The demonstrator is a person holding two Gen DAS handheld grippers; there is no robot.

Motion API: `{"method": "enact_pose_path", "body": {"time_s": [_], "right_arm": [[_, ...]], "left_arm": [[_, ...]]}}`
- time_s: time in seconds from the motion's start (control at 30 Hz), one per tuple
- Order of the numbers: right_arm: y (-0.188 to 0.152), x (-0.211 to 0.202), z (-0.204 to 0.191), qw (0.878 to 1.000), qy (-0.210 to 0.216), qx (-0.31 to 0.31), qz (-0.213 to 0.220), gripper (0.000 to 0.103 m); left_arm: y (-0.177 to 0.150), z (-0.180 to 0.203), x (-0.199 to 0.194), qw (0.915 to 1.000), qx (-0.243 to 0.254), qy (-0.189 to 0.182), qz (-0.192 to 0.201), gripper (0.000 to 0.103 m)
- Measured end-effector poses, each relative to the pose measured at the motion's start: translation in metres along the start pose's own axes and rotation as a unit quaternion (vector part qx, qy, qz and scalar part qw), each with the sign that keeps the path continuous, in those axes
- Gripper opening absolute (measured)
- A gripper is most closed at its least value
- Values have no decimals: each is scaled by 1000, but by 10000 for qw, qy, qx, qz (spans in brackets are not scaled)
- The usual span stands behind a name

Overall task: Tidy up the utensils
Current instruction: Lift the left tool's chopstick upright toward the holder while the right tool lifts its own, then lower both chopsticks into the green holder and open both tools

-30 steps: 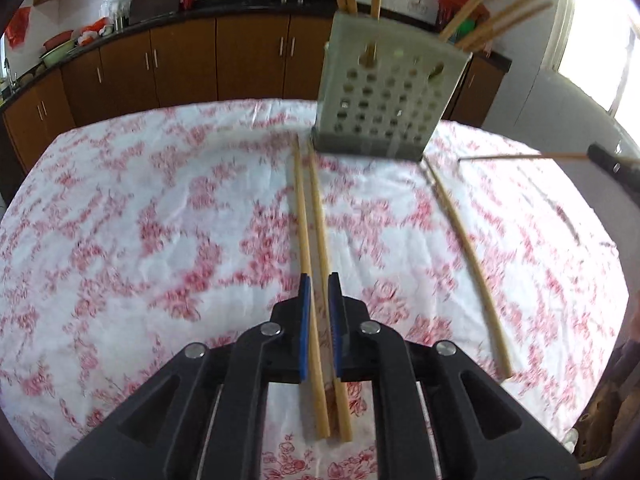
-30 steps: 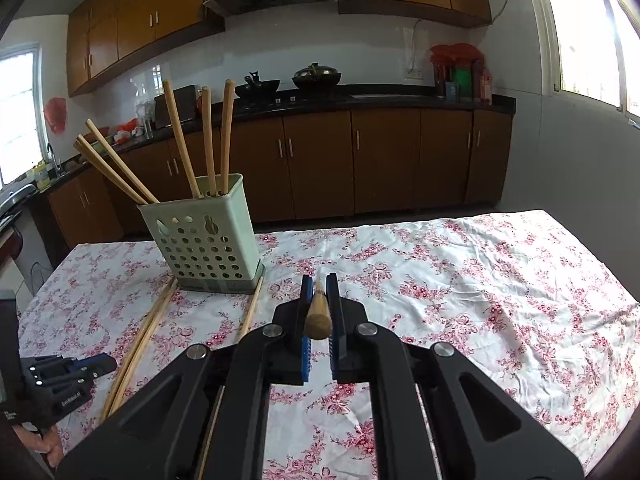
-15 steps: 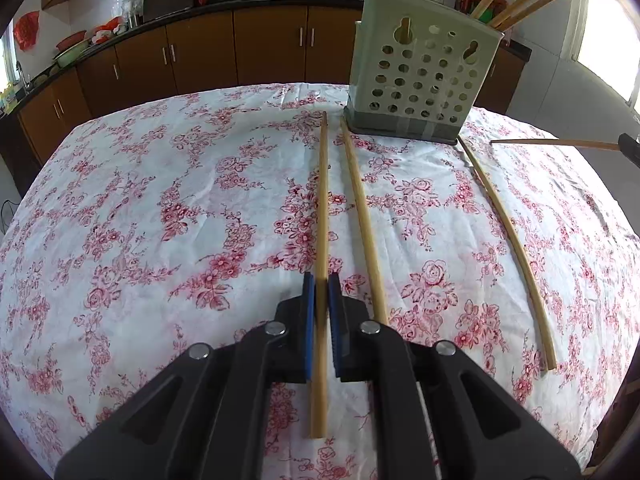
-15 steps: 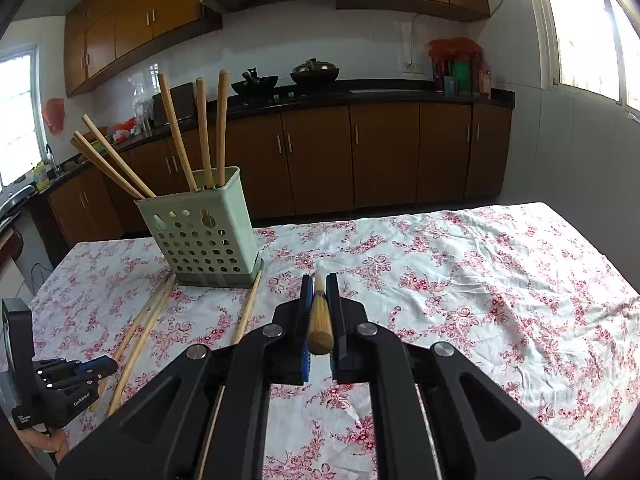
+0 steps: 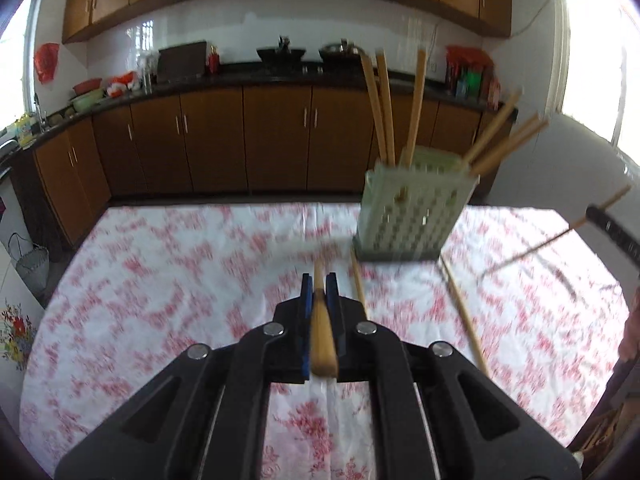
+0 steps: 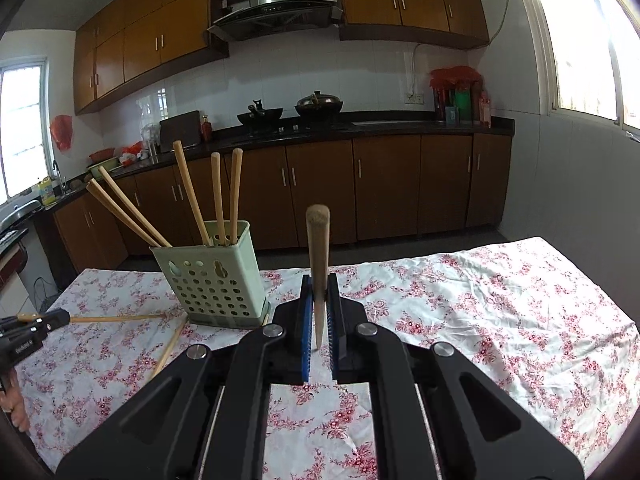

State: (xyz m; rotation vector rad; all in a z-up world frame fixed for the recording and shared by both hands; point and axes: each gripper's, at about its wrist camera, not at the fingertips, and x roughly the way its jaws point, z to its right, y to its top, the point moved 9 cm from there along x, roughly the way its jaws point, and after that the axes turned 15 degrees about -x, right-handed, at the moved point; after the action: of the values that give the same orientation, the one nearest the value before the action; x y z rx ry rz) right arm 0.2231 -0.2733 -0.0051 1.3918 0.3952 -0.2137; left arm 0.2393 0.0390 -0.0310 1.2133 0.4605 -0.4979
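My left gripper (image 5: 319, 292) is shut on a wooden chopstick (image 5: 322, 340) and holds it clear of the floral tablecloth (image 5: 180, 280). The pale green perforated holder (image 5: 412, 216) stands ahead to the right with several chopsticks upright in it. Two more chopsticks (image 5: 358, 280) (image 5: 460, 312) lie on the cloth near its base. My right gripper (image 6: 319, 296) is shut on another chopstick (image 6: 318, 248), whose thick end tilts upward. In the right wrist view the holder (image 6: 212, 276) is left of centre, and the left gripper (image 6: 36, 326) shows at the left edge with its chopstick (image 6: 116, 318).
Brown kitchen cabinets (image 6: 384, 188) and a dark counter with pots run along the far wall behind the table. The tablecloth (image 6: 500, 320) stretches to the right of the holder. A hand (image 6: 16, 408) shows at the lower left edge.
The left gripper closed on one of the two chopsticks beside it and lifted it off the cloth, tipping upward. The right gripper rose slightly and its chopstick's end now points higher.
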Motion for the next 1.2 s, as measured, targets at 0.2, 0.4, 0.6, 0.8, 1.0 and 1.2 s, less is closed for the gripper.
{"method": "enact_pose_path", "body": {"time_s": [0.2, 0.4, 0.6, 0.8, 1.0, 1.2], "right_arm": [[28, -13, -8, 9989, 371, 125, 252, 7], [78, -38, -27, 9928, 869, 187, 804, 7], [142, -60, -46, 9810, 1093, 163, 1595, 7], [184, -48, -55, 9750, 715, -47, 2102, 7], [165, 13, -56, 9871, 506, -134, 1513, 7], [136, 50, -58, 9942, 663, -114, 839, 8]], "left_arm": [[43, 25, -23, 9989, 27, -362, 298, 8], [77, 54, -52, 9949, 215, -681, 717, 8], [119, 95, -81, 9842, 254, -1100, 1363, 8], [167, 127, -88, 9701, 30, -1301, 2048, 8], [167, 140, -31, 9727, 66, -1162, 2008, 8], [146, 132, 21, 9833, 38, -999, 1519, 8]]}}
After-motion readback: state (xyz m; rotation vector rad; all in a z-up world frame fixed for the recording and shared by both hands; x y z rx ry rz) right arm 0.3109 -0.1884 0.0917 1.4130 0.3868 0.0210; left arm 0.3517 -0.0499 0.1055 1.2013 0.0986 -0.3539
